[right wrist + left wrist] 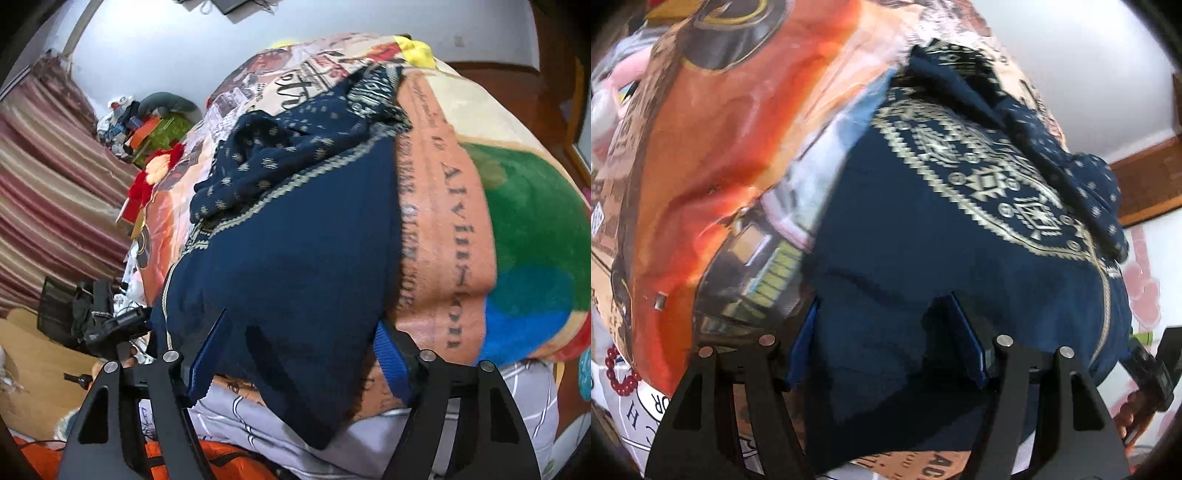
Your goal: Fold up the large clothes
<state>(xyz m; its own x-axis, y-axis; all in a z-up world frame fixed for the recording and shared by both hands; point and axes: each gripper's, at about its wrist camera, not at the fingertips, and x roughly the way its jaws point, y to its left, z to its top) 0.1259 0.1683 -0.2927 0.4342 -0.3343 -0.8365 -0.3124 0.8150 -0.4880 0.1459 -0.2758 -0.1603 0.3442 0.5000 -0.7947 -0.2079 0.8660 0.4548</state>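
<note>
Left wrist view showed my left gripper (890,343) tipped down over the near hem of the navy garment (923,258), jaws about half wide, dark cloth bunched between the blue pads (967,339); I could not tell whether they pinched it. In the right wrist view, my right gripper (299,354) sat the same way at the hem's other corner, where a navy flap hung over the bed's edge between its pads (391,360), which stood at a middling gap and looked clear of the cloth.

To do this step well, I judged both grippers should bite the hem at matching depth, catching every layer, then lift together and carry it toward the patterned yoke (997,177) ahead, so the fold lands straight.

Beyond the grippers, the garment lay on a bed, across a printed blanket (443,221), orange left of the left gripper, green and blue right of the right one. Its dotted sleeve (258,162) was crumpled at the far end. Farther out were a striped curtain (55,192) to the left, a cluttered corner, a white wall (1071,55) and wood trim.
</note>
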